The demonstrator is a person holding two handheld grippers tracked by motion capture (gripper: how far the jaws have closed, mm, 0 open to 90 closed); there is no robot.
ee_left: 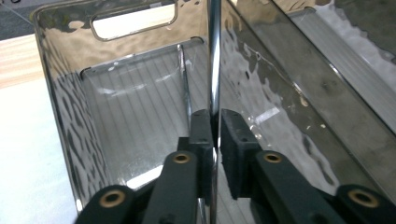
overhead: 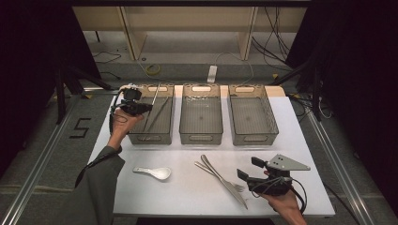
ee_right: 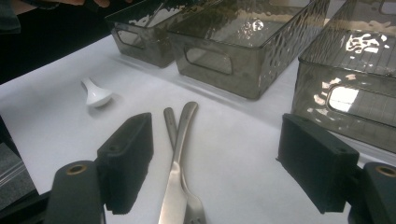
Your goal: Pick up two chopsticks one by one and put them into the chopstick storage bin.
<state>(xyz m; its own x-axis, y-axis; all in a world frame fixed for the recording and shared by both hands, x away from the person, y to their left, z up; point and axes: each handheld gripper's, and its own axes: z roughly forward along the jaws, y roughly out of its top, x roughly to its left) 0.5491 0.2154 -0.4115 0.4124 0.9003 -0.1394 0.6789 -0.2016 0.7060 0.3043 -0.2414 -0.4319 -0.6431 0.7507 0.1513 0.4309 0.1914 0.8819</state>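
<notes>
Sorting cutlery into bins, early stage: left claw (ee_left: 214, 135) nearly closed around thin shiny metal rod (ee_left: 214, 56) inside leftmost clear ribbed plastic bin (overhead: 165, 127); pads barely clear of it, release seems underway

Right claw (ee_right: 215, 168) wide open, empty, over steel knife (ee_right: 180, 158) and fork (ee_right: 194, 212) on white counter (overhead: 187, 187)

White ceramic spoon (overhead: 155, 172) also unsorted; middle bin (overhead: 201, 136), right bin (overhead: 253, 136) empty

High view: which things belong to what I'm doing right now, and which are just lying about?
In hand:
- metal stick between the left tool's jaws
- left bin
- knife and fork by the open right tool

Lying about:
- white spoon
- middle bin
- right bin
</notes>
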